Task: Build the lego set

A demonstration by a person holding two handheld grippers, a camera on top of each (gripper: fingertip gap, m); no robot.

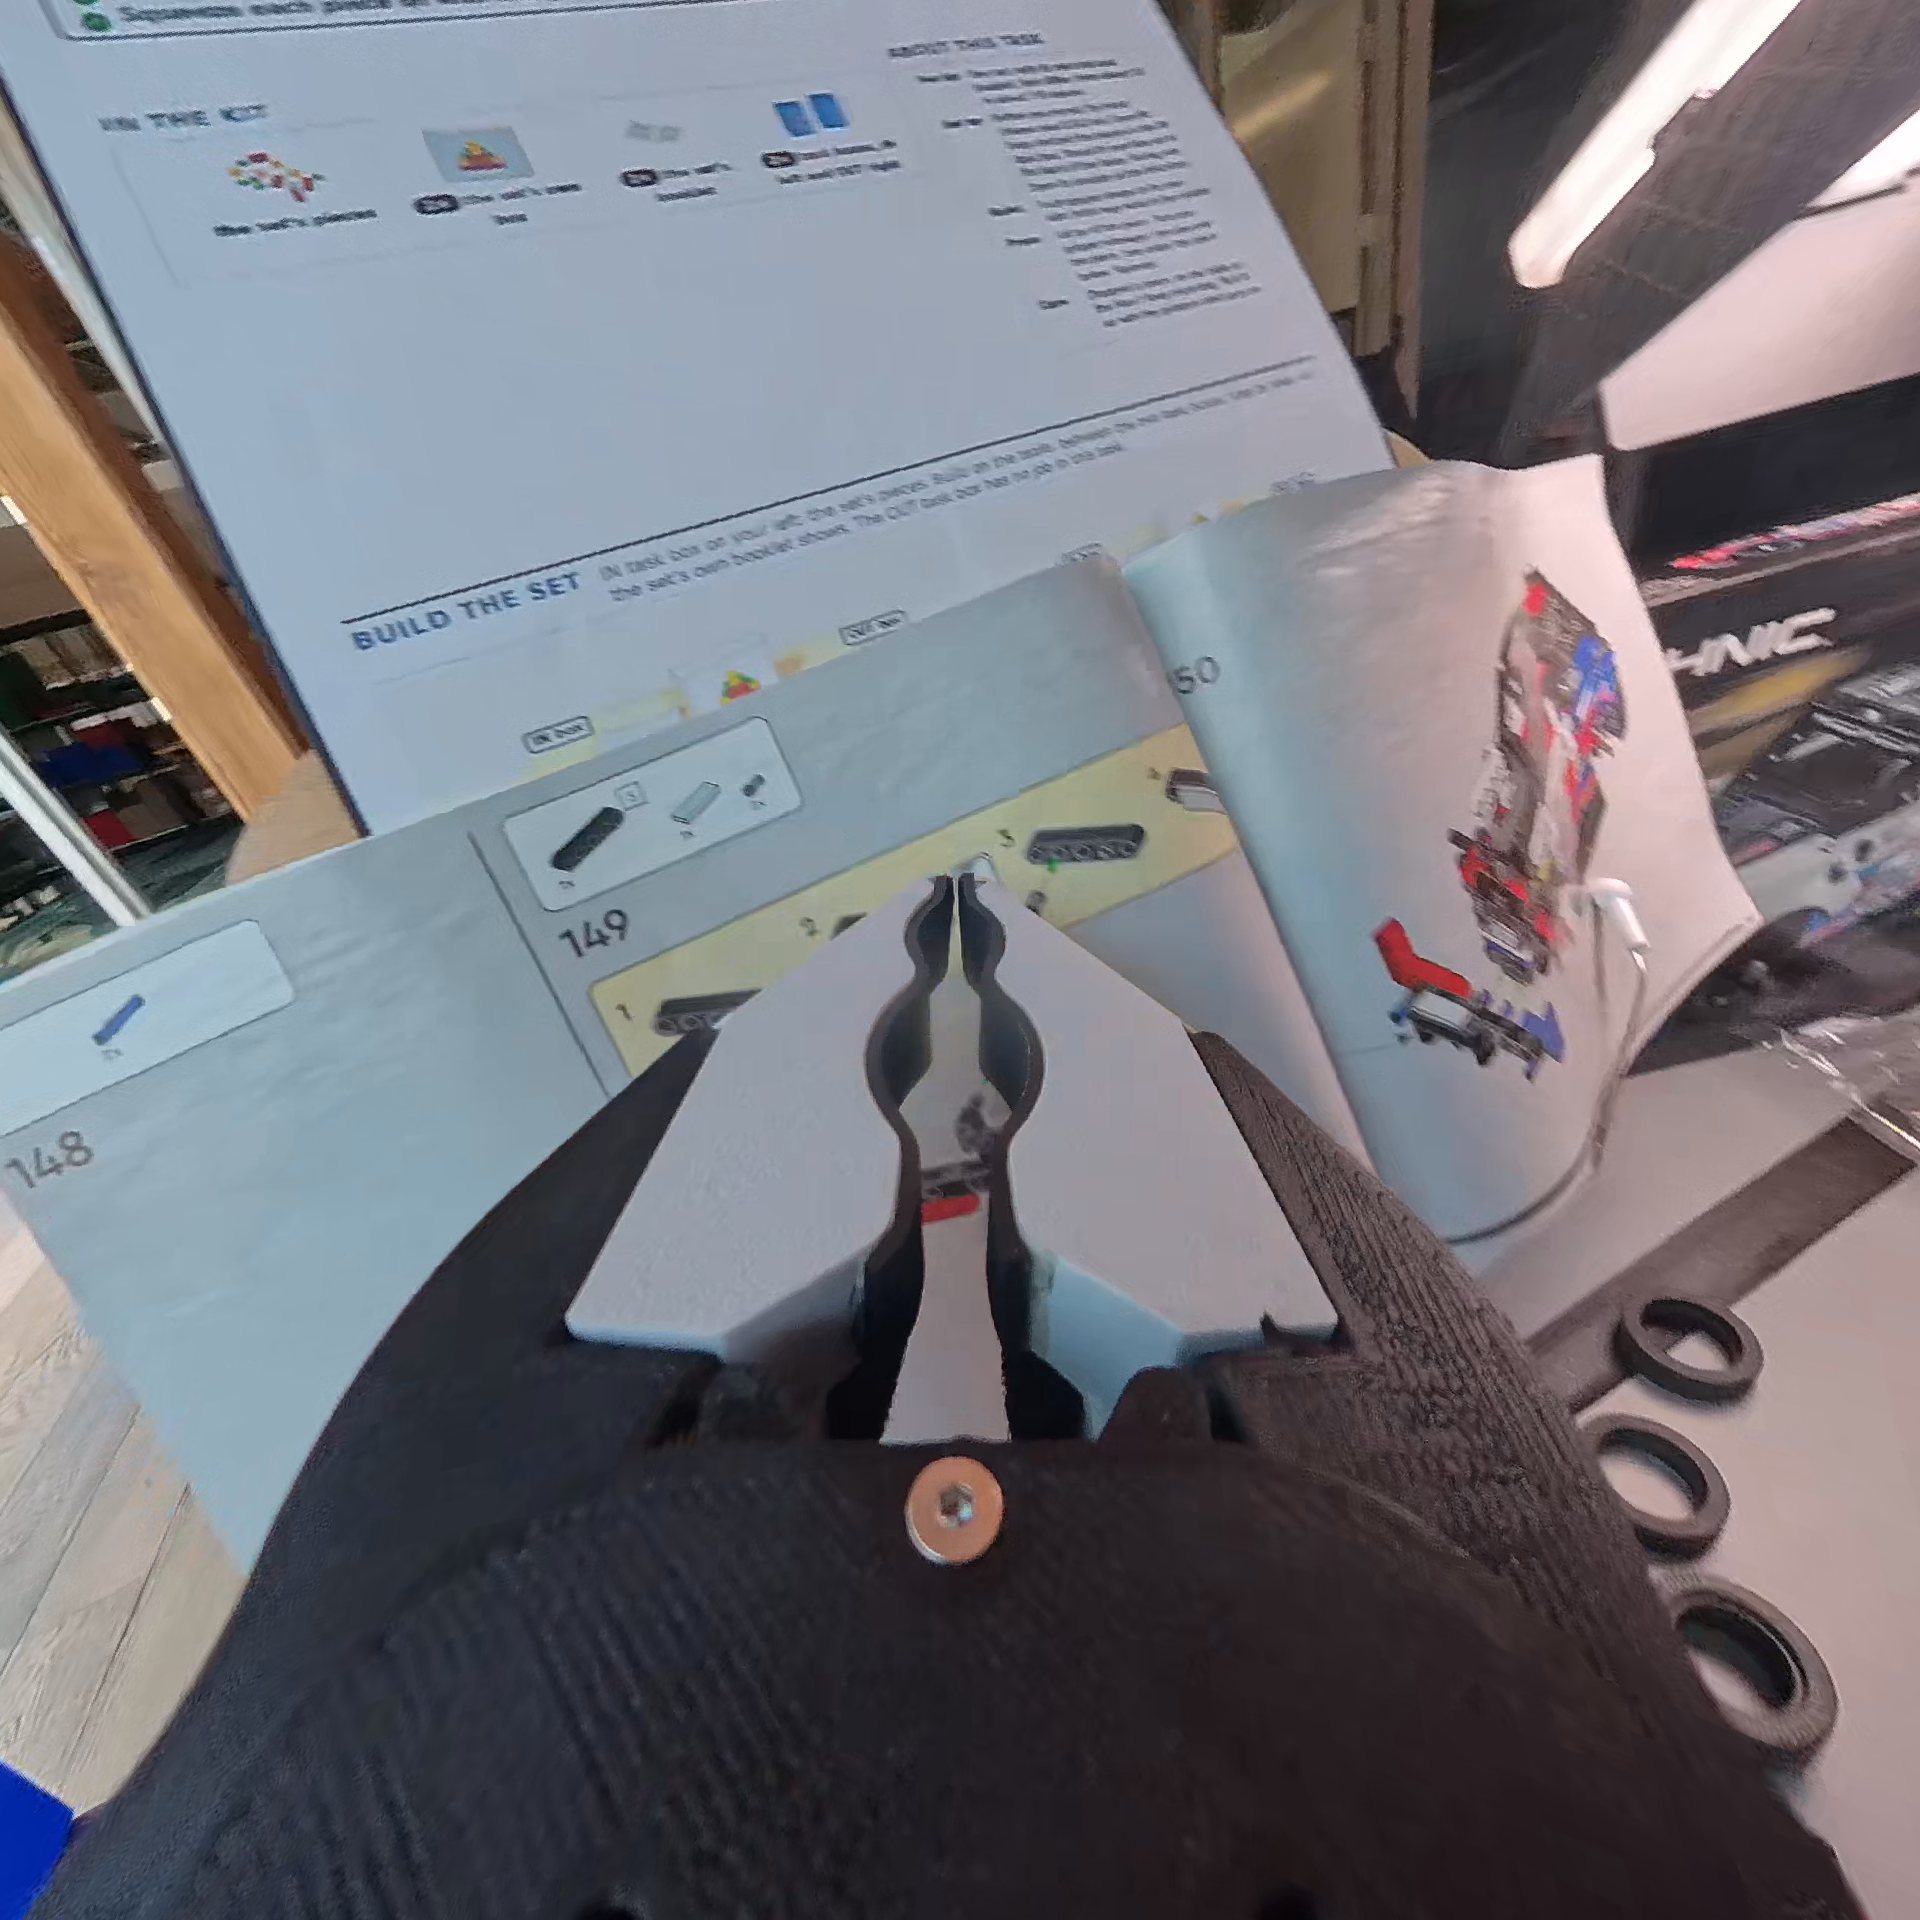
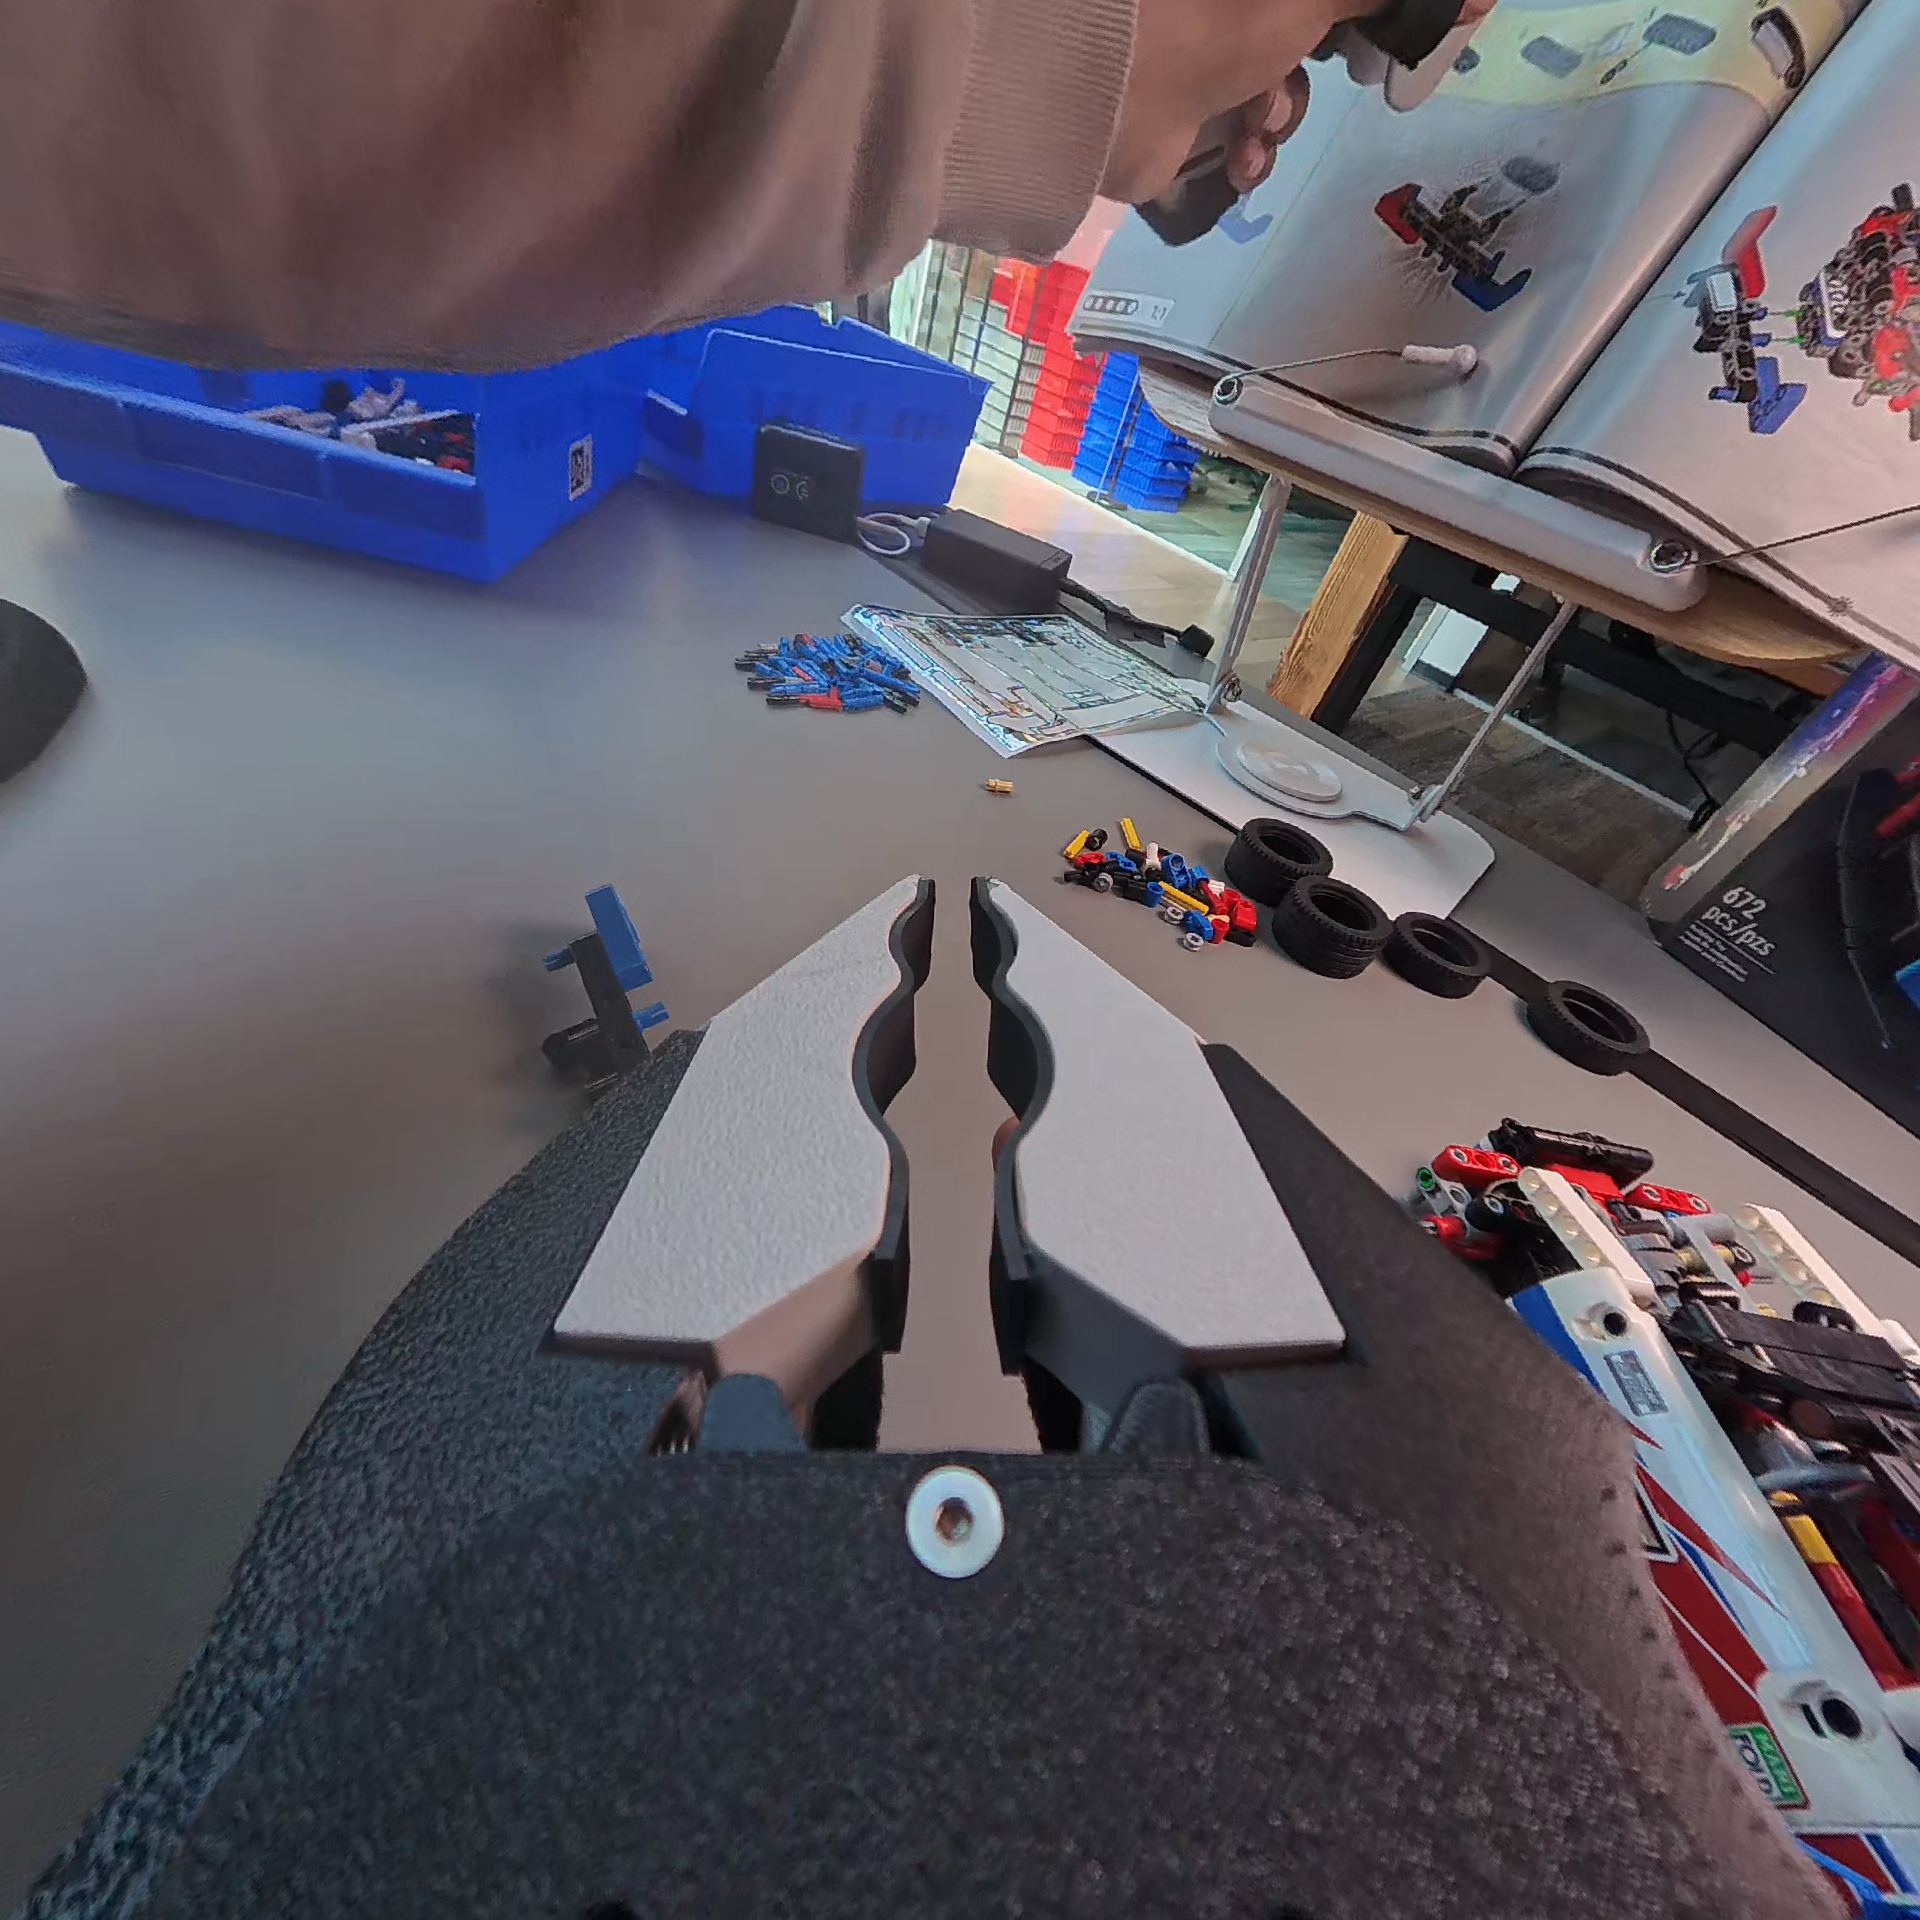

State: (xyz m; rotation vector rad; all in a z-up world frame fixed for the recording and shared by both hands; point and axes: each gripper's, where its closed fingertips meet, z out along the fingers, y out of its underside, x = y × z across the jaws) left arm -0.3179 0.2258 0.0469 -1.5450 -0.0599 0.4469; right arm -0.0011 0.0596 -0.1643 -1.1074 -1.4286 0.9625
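1. Stretching wide under everything, the grey bench [image 2: 312, 748] carries the whole spread, with two blue parts bins [image 2: 499, 457] lined up along its far side.
2. Up on a metal stand, the open instruction booklet [image 1: 343, 1122] fills the left wrist view, and a big printed task sheet [image 1: 623, 364] stands behind it.
3. Look low right in the right wrist view: the part-built lego car [image 2: 1683, 1351], white, red and blue, lies on the bench just beside the right tongs [image 2: 953, 896].
4. Those right tongs hover over bare bench, tips a narrow gap apart, nothing between them!
5. Over to the left tongs [image 1: 954, 888]: tips pinched together right in front of the booklet page. Whether they grip the paper or any small piece, I cannot tell.
6. Four black tyres [image 2: 1330, 925] sit in a loose row near the stand's base.
7. A small blue-and-black sub-assembly [image 2: 608, 987] stands upright just left of the right tongs.
8. Two piles of loose pieces: blue pins [image 2: 831, 673] beside a flat sticker sheet [image 2: 1029, 675], and mixed colours [image 2: 1164, 883] touching the tyres.
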